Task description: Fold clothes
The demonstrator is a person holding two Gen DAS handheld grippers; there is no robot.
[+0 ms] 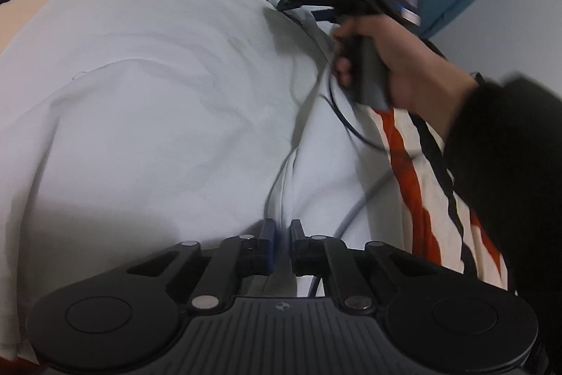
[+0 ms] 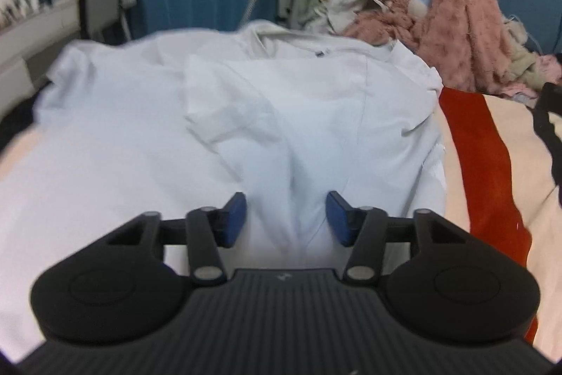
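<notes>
Left gripper [image 1: 281,234] is pinched on the near hem of the white shirt [image 2: 246,115], which runs lengthwise away toward its collar [image 2: 316,48], while the right gripper [image 2: 286,217] hangs half-open over a fabric ridge, gripping nothing.

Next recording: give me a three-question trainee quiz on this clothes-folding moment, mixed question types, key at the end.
1. True or false: the left gripper is closed on a fold of the white cotton shirt.
2. Which way do the right gripper jaws stand? A) pads apart over the shirt B) clamped on the pink fleece blanket C) closed on nothing
3. Fill in: beside the shirt, the cream bedcover carries a broad ____ stripe.

Key:
1. True; a ridge of cloth runs up into the nearly closed pads.
2. A
3. Red (orange-red)
</notes>
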